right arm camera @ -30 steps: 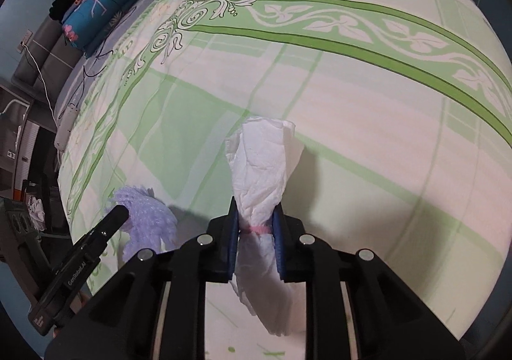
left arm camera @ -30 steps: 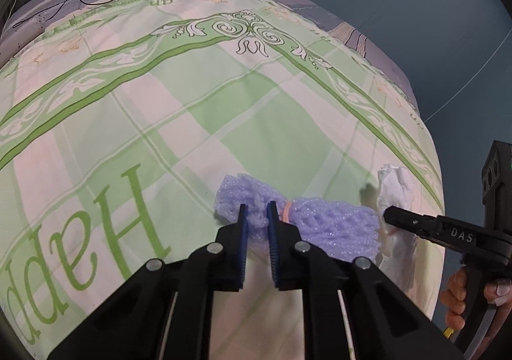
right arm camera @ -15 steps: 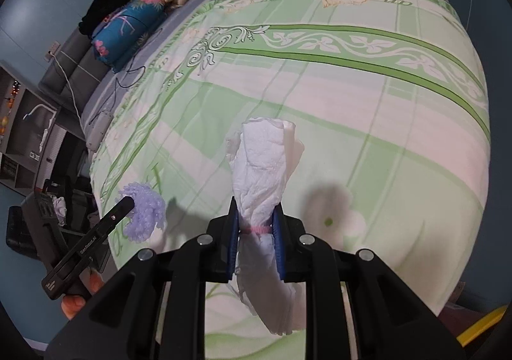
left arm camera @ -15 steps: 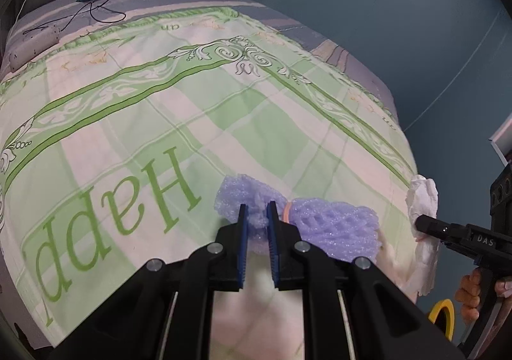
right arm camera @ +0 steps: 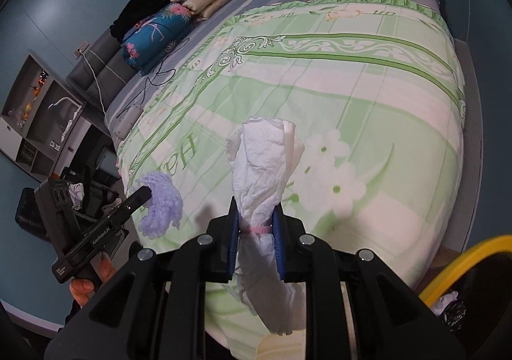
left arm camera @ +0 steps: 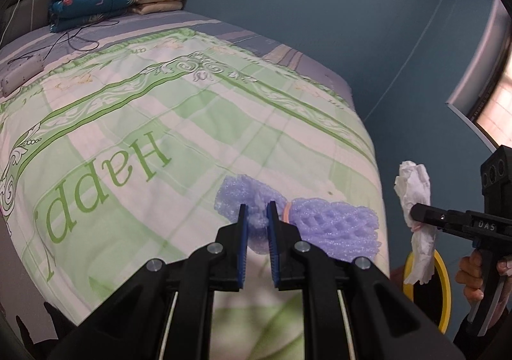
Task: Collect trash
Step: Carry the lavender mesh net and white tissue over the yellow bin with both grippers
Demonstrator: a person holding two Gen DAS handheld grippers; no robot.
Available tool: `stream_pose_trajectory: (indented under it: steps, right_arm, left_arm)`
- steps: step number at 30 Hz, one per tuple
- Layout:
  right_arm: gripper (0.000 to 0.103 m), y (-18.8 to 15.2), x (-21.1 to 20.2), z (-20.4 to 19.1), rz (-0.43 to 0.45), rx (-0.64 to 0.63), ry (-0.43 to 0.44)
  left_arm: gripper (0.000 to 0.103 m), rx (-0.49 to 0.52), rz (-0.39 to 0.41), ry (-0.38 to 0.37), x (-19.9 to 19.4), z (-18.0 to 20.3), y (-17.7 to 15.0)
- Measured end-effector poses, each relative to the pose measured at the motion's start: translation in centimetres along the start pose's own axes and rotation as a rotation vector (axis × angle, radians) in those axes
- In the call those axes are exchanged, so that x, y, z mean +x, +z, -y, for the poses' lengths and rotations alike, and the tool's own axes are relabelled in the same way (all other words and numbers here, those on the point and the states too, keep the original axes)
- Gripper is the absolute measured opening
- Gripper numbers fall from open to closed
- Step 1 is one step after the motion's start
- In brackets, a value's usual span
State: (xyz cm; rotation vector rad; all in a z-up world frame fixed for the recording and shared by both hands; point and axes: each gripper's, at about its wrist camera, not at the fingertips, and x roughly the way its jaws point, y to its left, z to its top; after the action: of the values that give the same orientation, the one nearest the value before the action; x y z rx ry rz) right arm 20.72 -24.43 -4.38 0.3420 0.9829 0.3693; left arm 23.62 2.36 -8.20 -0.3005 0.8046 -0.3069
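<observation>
Carrying step: left claw (left arm camera: 256, 224) grips the purple foam net (left arm camera: 323, 225), right claw (right arm camera: 256, 228) grips the tissue roll (right arm camera: 259, 174), both held above the bed (right arm camera: 368, 97). Next, I judge: swing to the yellow-rimmed bin (right arm camera: 457, 260) at 4 o'clock and release.

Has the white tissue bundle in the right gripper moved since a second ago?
Yes. The white tissue bundle was over the bed's edge; now it hangs clear of the bed, off its right side, above the yellow-rimmed bin.
</observation>
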Motion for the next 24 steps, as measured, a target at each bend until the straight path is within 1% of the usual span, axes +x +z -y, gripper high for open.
stream_pose_trajectory:
  steps: [8,12,15,17,24]
  right_arm:
    - [0.018,-4.7,-5.2,0.9,0.078,0.020,-0.019]
    - [0.018,-6.5,-7.7,2.5,0.120,0.060,-0.037]
    - [0.018,-7.9,-9.8,4.1,0.158,0.097,-0.052]
    - [0.018,-8.6,-11.1,5.1,0.186,0.126,-0.055]
    - [0.018,-10.5,-15.2,7.9,0.290,0.194,-0.071]
  left_arm:
    - [0.011,0.109,0.068,-0.076,-4.5,4.5,-1.7]
    - [0.011,0.162,0.089,-0.125,-6.1,7.3,-2.5]
    - [0.011,0.203,0.101,-0.147,-7.0,9.2,-3.1]
    - [0.011,0.217,0.104,-0.170,-7.5,10.2,-3.4]
    - [0.011,0.297,0.133,-0.216,-9.4,14.5,-4.4]
